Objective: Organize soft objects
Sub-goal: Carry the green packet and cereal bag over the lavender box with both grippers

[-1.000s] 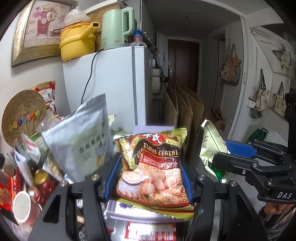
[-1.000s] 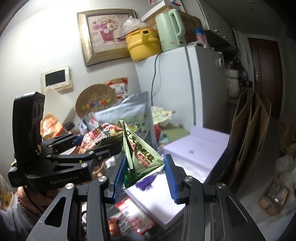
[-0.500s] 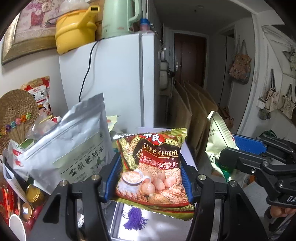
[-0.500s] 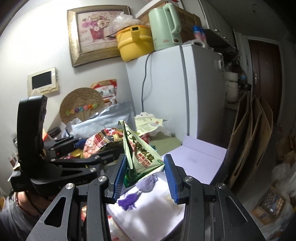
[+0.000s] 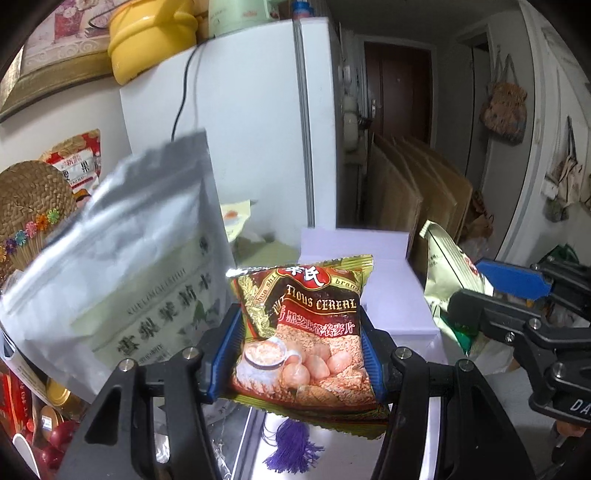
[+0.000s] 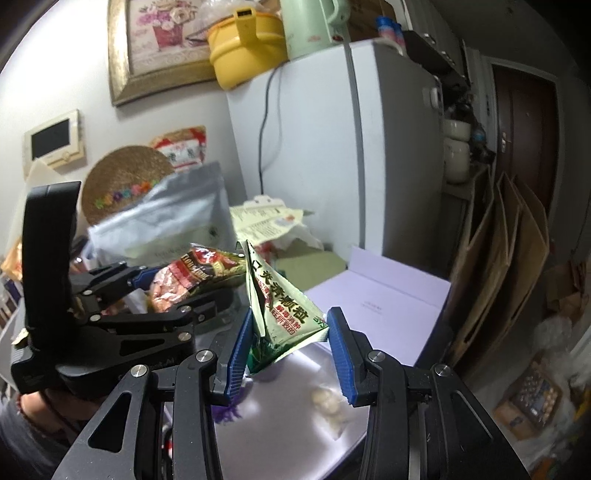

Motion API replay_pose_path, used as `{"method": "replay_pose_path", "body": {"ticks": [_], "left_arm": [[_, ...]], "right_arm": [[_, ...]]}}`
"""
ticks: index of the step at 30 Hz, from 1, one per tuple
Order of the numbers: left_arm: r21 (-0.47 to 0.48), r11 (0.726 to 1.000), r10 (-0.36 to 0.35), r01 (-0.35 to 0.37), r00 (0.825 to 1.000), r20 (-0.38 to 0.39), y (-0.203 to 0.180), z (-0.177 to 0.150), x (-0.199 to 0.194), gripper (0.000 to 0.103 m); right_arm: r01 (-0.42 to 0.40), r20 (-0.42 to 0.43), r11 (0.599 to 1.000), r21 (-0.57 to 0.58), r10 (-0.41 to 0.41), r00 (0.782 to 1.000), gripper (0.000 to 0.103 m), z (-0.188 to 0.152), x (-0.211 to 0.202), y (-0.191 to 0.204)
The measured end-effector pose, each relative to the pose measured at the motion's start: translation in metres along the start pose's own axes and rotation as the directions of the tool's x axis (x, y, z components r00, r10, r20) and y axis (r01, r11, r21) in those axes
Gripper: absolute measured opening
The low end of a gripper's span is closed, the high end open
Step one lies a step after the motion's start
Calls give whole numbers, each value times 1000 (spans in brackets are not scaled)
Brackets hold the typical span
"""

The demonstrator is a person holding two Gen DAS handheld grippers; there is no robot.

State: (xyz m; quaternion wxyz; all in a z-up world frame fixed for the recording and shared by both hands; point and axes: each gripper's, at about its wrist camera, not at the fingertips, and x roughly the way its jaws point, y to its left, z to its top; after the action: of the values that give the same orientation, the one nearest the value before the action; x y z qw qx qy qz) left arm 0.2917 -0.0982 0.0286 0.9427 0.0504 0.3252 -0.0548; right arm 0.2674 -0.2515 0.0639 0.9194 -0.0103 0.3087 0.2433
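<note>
A white fridge fills the back of the scene, with a yellow pot and a pale green kettle on top and a framed flower picture on the wall beside it. Flattened cardboard sheets lean by the fridge's far side. In front lies a pale lilac box on the cluttered tabletop. A large silver pouch stands tilted at the left, near a round woven fan. The left gripper has its blue fingers clamped on a red and gold cereal packet, held in the air above the box and a purple tassel. The right gripper pinches a green sachet, folded to a peak, just beside the cereal packet.
</note>
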Motion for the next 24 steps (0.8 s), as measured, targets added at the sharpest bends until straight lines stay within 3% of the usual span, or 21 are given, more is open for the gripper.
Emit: {"method": "replay_pose_path", "body": {"ticks": [15, 24], "left_arm": [[6, 1000, -24, 25, 983, -179, -16, -49, 56, 57], [10, 999, -35, 40, 955, -295, -19, -75, 84, 57]], "right_arm": [[29, -187, 998, 56, -18, 982, 40, -50, 55, -16], [28, -254, 992, 121, 4, 967, 40, -74, 70, -25]]}}
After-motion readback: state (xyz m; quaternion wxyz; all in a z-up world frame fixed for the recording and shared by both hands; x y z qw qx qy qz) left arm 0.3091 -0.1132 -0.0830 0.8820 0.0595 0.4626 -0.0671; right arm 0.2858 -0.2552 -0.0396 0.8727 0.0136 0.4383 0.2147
